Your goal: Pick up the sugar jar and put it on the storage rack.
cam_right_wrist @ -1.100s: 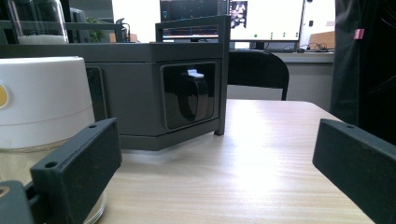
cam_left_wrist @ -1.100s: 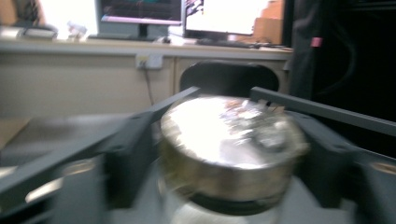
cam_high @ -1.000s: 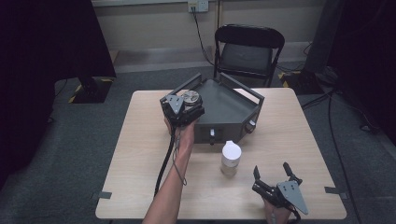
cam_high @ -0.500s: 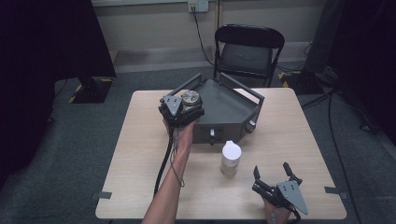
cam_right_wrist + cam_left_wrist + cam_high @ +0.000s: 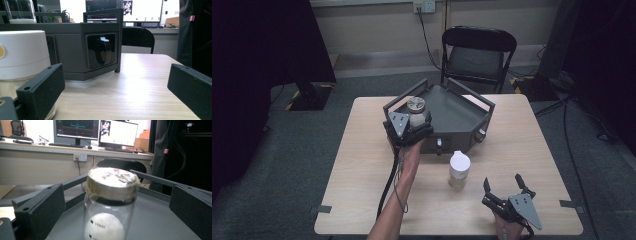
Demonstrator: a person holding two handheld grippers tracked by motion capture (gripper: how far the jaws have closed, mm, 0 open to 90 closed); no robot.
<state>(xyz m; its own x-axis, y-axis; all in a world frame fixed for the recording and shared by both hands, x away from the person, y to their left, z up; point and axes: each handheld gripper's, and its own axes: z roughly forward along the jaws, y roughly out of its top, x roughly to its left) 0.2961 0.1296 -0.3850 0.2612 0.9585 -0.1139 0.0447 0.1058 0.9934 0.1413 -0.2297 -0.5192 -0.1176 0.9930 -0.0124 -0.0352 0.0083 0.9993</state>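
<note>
Clear glass jar (image 5: 110, 202) with a flat, foil-wrapped metallic lid, white granules low inside and small black printed marks on the glass. Standing in the front left corner of the dark grey tray (image 5: 462, 112) with raised rail edges, at the far middle of the wooden table (image 5: 522, 145). Left gripper (image 5: 412, 125) at that same corner, jaws apart either side of the jar, not touching it. Second jar (image 5: 459, 169), white-capped, just in front of the tray. Right gripper (image 5: 504, 192) further forward and right of the tray, jaws spread wide, holding nothing.
</note>
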